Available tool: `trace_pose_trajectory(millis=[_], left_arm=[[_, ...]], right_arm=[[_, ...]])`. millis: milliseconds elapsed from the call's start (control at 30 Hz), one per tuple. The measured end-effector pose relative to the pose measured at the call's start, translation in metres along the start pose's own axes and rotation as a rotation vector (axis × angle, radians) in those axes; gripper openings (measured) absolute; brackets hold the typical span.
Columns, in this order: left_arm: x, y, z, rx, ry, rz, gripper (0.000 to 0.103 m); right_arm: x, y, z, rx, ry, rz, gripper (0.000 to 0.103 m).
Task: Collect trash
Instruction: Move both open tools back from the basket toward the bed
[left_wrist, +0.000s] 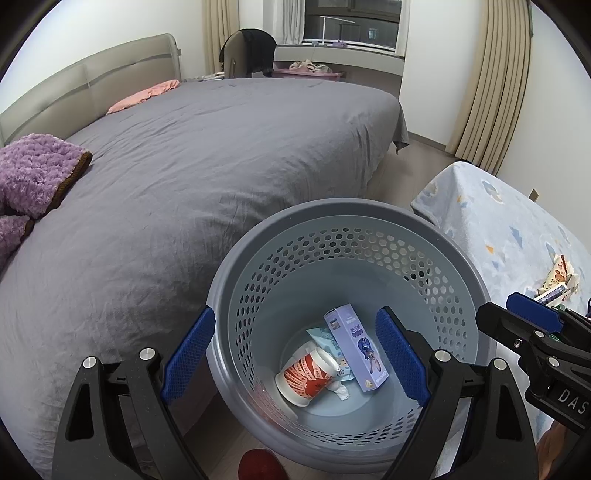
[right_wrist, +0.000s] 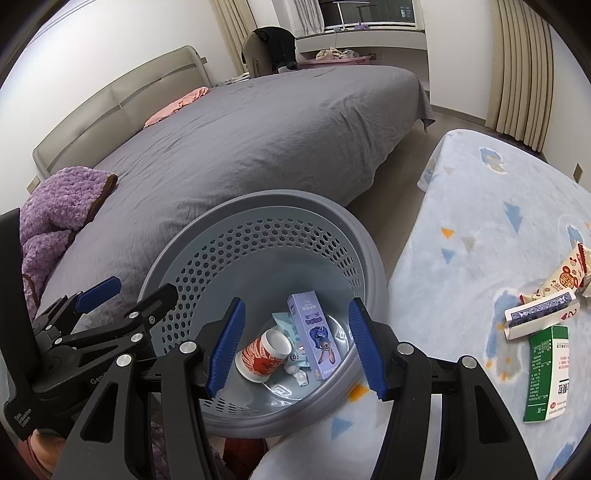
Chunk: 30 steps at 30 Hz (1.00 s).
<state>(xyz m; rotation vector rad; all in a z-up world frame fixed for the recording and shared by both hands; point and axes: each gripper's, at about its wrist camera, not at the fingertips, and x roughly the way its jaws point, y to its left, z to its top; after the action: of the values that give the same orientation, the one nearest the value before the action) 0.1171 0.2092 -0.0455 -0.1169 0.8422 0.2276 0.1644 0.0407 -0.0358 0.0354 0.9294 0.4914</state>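
Trash lies in the bottom of the round grey-blue perforated plastic basket (left_wrist: 369, 236): a red-and-white paper cup (left_wrist: 308, 376) on its side, a tall lilac cardboard box (left_wrist: 356, 347) leaning against it, a pale blue wrapper (left_wrist: 325, 338) under both and a small crumpled white scrap (left_wrist: 341, 391) at the near side. The left gripper (left_wrist: 295, 358) hangs over the basket's near edge with its jaws wide apart and nothing between the blue pads. The right gripper (right_wrist: 297, 347) hangs beside it, to the right, jaws also apart and empty; its pads frame the basket's contents from above. More trash waits on the pale blue fleece blanket (right_wrist: 480, 206) to the right of the basket: a green-and-white carton (right_wrist: 546, 373) nearest, then a blue patterned pack (right_wrist: 539, 312), then a cream and red snack wrapper (right_wrist: 565, 277). Left of the basket stretches a bed with a grey cover (left_wrist: 207, 155), a fluffy purple blanket (left_wrist: 33, 173) at its left edge and a pink pillow (left_wrist: 144, 94) near the far headboard.
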Motion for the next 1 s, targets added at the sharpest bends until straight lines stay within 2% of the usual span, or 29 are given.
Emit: trace_pose_trajectory(millis=[433, 1000], left_arm=[[-0.006, -0.012, 0.000, 0.015, -0.009, -0.034, 0.087], [-0.020, -0.057, -0.005, 0.098, -0.040, -0.089, 0.088]], right_arm=[[-0.021, -0.015, -0.019, 0.040, -0.006, -0.039, 0.056], [-0.077, -0.072, -0.067, 0.156, -0.029, -0.130, 0.056]])
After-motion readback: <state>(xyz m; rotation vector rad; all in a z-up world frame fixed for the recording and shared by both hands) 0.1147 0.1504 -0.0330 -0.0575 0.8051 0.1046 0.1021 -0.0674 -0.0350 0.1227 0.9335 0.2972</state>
